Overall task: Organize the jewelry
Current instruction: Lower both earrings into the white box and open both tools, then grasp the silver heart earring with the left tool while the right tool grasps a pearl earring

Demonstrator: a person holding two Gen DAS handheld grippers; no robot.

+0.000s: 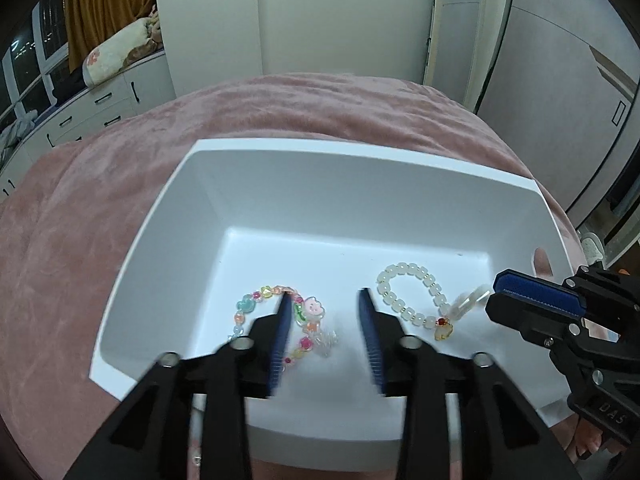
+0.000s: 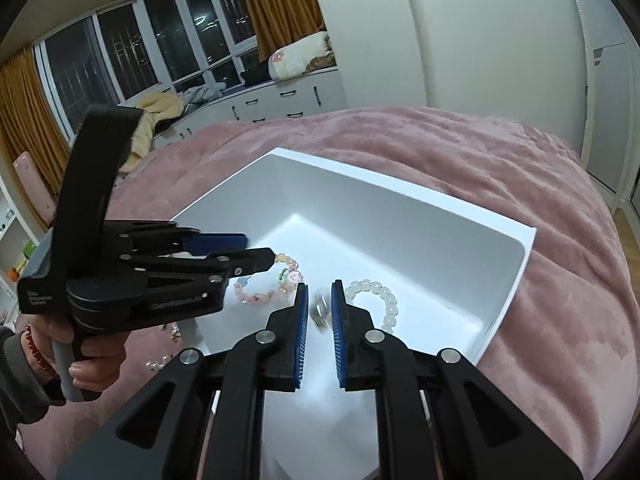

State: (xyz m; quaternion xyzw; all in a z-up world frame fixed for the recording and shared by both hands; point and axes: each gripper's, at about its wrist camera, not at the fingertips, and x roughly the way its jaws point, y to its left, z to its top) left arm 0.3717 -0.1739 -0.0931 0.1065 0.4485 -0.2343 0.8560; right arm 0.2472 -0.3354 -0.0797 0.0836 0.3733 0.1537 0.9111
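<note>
A white box (image 1: pixel 360 152) (image 2: pixel 400 188) sits on a pink blanket. On its floor lie a colourful bead bracelet (image 1: pixel 256 300) (image 2: pixel 256 296) and a white bead bracelet (image 1: pixel 404 280) (image 2: pixel 384 300). My left gripper (image 1: pixel 326 304) (image 2: pixel 256 252) hovers open over the colourful bracelet. Its left fingertip overlaps the beads in the view, and a blurred clear charm (image 1: pixel 326 340) lies below the gap. My right gripper (image 2: pixel 319 292) (image 1: pixel 494 294) reaches in from the right. It is shut on the white bracelet's clear tassel (image 1: pixel 472 300) (image 2: pixel 320 310), which looks blurred.
The pink blanket (image 1: pixel 100 240) (image 2: pixel 520 200) covers the bed around the box. Small loose bead pieces (image 2: pixel 160 364) lie on it left of the box. A hand (image 2: pixel 92 356) with a red bead wristband holds the left gripper. White drawers (image 2: pixel 280 100) stand beyond the bed.
</note>
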